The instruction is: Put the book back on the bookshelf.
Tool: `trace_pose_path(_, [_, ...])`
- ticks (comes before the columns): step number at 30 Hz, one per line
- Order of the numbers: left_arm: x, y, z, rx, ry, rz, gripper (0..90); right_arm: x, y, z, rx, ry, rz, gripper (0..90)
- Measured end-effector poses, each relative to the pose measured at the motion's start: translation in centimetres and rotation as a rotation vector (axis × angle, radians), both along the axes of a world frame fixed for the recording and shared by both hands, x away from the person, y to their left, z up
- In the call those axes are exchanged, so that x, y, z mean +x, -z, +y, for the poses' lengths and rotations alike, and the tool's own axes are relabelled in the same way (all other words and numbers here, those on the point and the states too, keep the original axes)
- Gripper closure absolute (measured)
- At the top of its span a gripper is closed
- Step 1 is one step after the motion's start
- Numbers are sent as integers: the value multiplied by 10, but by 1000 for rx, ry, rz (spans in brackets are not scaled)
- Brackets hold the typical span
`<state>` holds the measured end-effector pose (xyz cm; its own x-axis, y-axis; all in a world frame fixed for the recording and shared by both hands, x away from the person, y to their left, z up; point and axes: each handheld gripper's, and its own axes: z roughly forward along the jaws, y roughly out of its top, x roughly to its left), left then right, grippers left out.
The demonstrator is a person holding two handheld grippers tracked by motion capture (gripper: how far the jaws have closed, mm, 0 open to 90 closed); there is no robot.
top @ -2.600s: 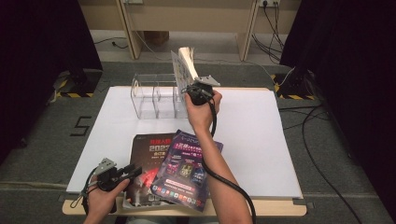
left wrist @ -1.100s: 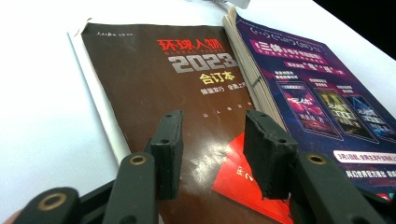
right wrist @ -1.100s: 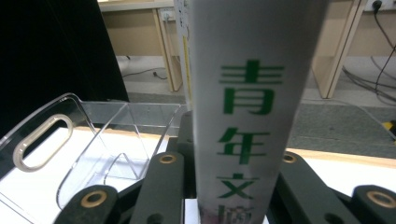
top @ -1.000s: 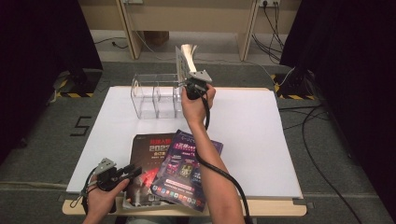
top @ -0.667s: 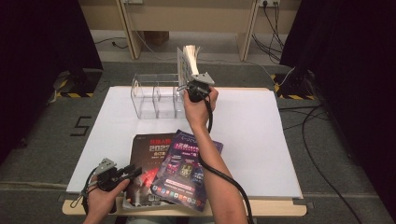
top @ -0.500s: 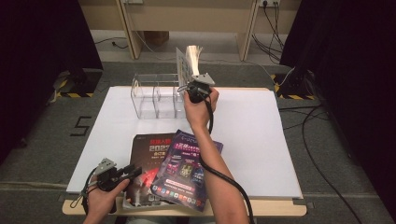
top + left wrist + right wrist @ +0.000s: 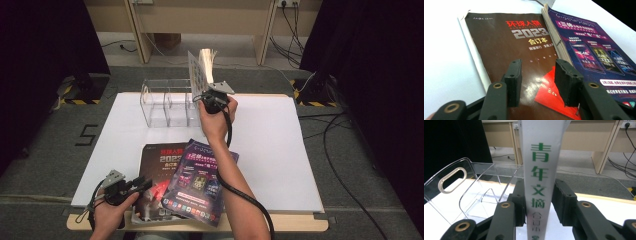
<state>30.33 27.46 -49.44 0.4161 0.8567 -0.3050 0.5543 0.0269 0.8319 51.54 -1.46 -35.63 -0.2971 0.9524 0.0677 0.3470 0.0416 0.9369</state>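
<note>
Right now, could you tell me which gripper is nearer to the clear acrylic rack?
Right. The right gripper is at the clear acrylic rack's right end, around an upright white book; the left gripper hovers over the brown magazine at the near edge.

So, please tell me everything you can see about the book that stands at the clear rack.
The book is a thick bound volume with a silver-grey spine printed with green Chinese characters and a white patterned cover. It stands upright at the right end of the clear plastic rack, spine toward the right gripper, top pages slightly fanned. The gripper's jaws have just been opening; the spine stands between them, a gap showing on one side.
</note>
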Motion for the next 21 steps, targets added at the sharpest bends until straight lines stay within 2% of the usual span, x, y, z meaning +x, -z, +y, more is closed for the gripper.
trace_pose_path(21, [-1, 0, -2, 5, 3, -4, 565, -22, -4, -8, 16, -24, -8, 640])
